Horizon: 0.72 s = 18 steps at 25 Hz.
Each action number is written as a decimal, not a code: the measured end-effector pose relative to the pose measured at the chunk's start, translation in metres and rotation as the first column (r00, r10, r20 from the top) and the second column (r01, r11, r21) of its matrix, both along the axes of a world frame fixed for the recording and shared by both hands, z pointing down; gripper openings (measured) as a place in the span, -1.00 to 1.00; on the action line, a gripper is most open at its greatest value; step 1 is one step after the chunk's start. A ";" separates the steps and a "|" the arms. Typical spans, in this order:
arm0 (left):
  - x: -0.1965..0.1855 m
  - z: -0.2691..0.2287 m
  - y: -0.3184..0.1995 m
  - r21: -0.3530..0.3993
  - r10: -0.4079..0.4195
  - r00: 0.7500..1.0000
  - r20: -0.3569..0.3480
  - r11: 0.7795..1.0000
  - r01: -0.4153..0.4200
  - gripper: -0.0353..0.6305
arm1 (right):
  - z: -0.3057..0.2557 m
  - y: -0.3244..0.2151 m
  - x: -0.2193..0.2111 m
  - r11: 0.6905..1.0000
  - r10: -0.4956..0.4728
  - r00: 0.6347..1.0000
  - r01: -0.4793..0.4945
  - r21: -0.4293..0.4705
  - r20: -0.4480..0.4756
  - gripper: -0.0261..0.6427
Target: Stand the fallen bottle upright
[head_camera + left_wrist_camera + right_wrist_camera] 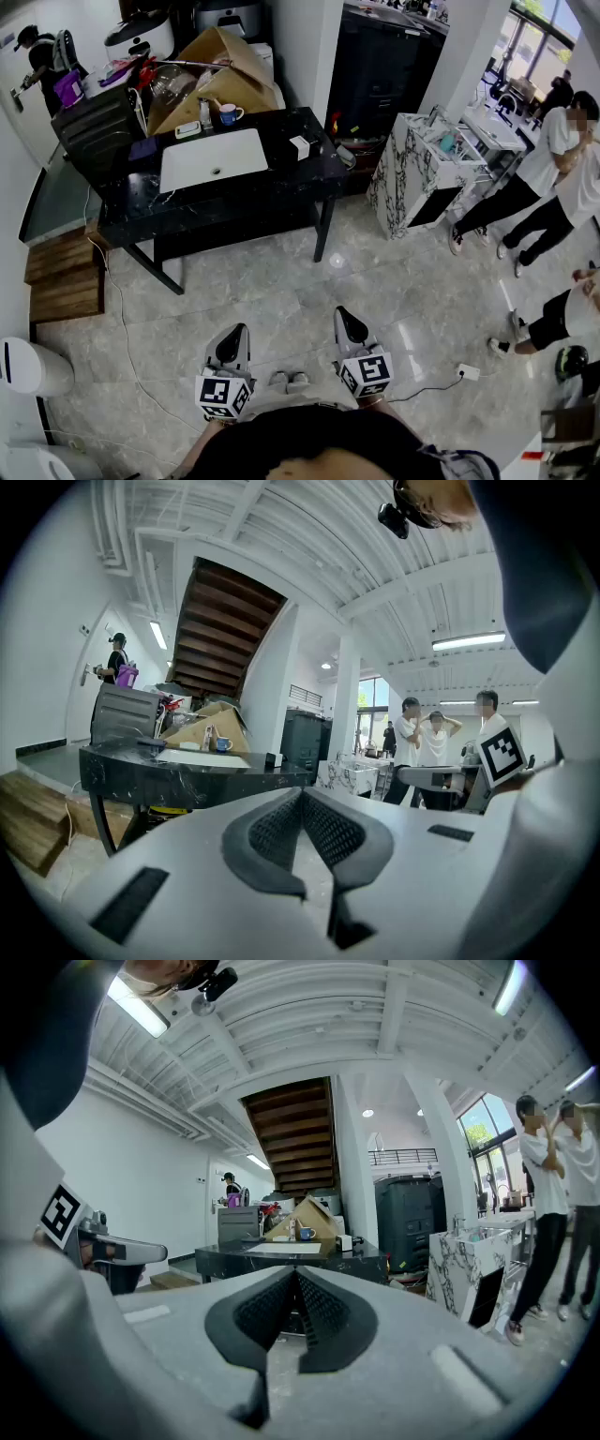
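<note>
A black table (286,183) with a white basin (214,157) stands a few steps ahead of me. On its far edge a small bottle (204,113) (208,737) stands next to a blue mug (228,113); it looks upright, and I cannot make out a fallen bottle from here. My left gripper (232,337) (302,795) and right gripper (349,321) (294,1275) are held low over the floor, side by side, well short of the table. Both are shut with nothing between the pads.
A cardboard box (220,66), a dark case (98,127) and a small white box (300,147) crowd the table. A marble-patterned cabinet (412,183) stands right of it. People (553,173) stand at the right. A power strip (468,372) and cable lie on the floor; wooden steps (64,281) lie left.
</note>
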State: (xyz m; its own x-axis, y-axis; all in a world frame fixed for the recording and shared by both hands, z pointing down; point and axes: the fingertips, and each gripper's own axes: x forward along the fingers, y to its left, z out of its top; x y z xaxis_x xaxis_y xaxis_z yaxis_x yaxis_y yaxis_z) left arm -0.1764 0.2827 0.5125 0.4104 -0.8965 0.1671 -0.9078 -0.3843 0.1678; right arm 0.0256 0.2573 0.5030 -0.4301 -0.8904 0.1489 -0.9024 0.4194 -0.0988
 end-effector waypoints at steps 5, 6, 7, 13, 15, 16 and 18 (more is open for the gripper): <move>0.009 -0.001 0.002 0.004 0.020 1.000 0.016 1.000 -0.020 -0.88 | -0.002 0.001 0.003 1.000 -0.002 1.000 0.002 0.003 -0.004 -0.91; 0.008 -0.001 0.002 0.003 0.018 1.000 0.020 1.000 -0.018 -0.88 | -0.002 0.001 0.004 1.000 -0.002 1.000 0.002 0.002 -0.006 -0.91; 0.007 -0.001 0.002 0.002 0.012 1.000 0.024 1.000 -0.012 -0.88 | -0.002 0.001 0.004 1.000 0.000 1.000 0.000 0.001 -0.007 -0.91; 0.007 0.001 0.000 -0.006 0.006 1.000 0.022 1.000 -0.005 -0.88 | -0.002 0.002 0.010 1.000 0.020 1.000 -0.020 0.007 -0.006 -0.91; 0.009 0.000 -0.001 0.000 0.006 0.999 0.031 1.000 -0.006 -0.88 | -0.001 0.002 0.012 1.000 0.023 1.000 -0.023 0.012 0.004 -0.91; 0.009 0.000 -0.002 0.004 0.000 0.999 0.039 1.000 0.000 -0.88 | 0.000 0.001 0.013 1.000 0.021 1.000 -0.021 0.012 0.007 -0.91; 0.008 0.000 -0.003 0.011 -0.017 0.999 0.050 1.000 0.016 -0.87 | -0.001 0.001 0.011 1.000 0.020 1.000 -0.020 0.011 0.013 -0.91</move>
